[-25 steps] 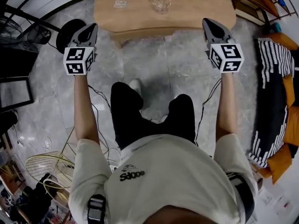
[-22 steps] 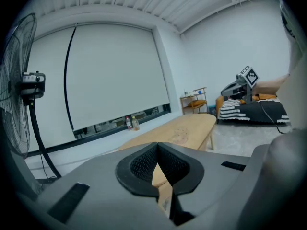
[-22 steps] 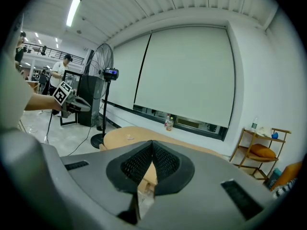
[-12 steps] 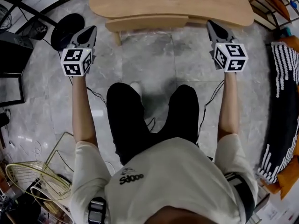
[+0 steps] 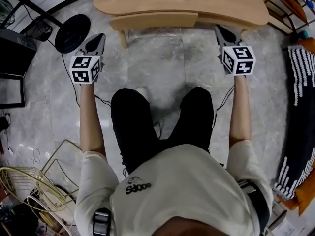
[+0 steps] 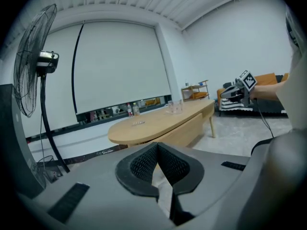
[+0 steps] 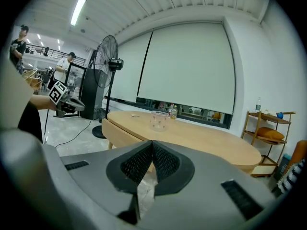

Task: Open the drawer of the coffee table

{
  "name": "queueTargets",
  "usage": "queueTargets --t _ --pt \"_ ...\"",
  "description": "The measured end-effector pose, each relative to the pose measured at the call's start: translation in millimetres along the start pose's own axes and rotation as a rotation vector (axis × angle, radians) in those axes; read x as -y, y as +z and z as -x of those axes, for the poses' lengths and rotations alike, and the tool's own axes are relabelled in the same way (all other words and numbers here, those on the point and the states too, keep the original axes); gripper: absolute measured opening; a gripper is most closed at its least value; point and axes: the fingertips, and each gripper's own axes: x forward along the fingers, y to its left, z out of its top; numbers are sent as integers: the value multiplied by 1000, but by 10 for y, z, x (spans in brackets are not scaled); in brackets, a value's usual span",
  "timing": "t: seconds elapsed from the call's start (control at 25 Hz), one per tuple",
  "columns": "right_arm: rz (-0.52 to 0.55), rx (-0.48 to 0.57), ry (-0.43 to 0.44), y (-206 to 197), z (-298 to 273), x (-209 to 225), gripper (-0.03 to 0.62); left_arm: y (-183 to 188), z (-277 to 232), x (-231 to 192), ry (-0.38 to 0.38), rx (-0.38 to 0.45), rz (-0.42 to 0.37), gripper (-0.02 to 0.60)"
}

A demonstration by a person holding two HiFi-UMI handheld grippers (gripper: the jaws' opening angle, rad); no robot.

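Observation:
The oval light-wood coffee table (image 5: 221, 6) stands on the grey floor ahead of me, its drawer front (image 5: 155, 21) shut under the near edge. My left gripper (image 5: 98, 37) hangs left of the drawer, over the floor, jaws shut and empty. My right gripper (image 5: 222, 30) is at the table's near right edge, also shut with nothing in it. The left gripper view shows its closed jaws (image 6: 157, 148) aimed at the table (image 6: 158, 123) and drawer front (image 6: 187, 133). In the right gripper view the closed jaws (image 7: 152, 146) point at the tabletop (image 7: 206, 140).
A glass cup (image 7: 158, 120) and a small item (image 6: 138, 122) sit on the tabletop. A standing fan (image 6: 36, 66) with a round black base (image 5: 72, 26) is at the left. A sofa with a striped cushion (image 5: 301, 82) is at the right, a wooden shelf (image 7: 266, 128) beyond.
Both grippers have come down side by side, from above the table's near edge to lower in front of it. Their jaws stayed shut.

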Motion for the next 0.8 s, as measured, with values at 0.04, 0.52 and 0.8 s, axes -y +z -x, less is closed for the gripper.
queueTargets --t 0.04,0.52,0.8 --pt "-2 2 -2 -20 14 24 6 -8 -4 17 3 0 3 18" --pt "-59 -25 16 -356 -200 174 6 -253 -236 40 10 7 79 20" --pt "-103 -87 97 -636 -649 54 116 -501 -586 -99 -39 4 124 138"
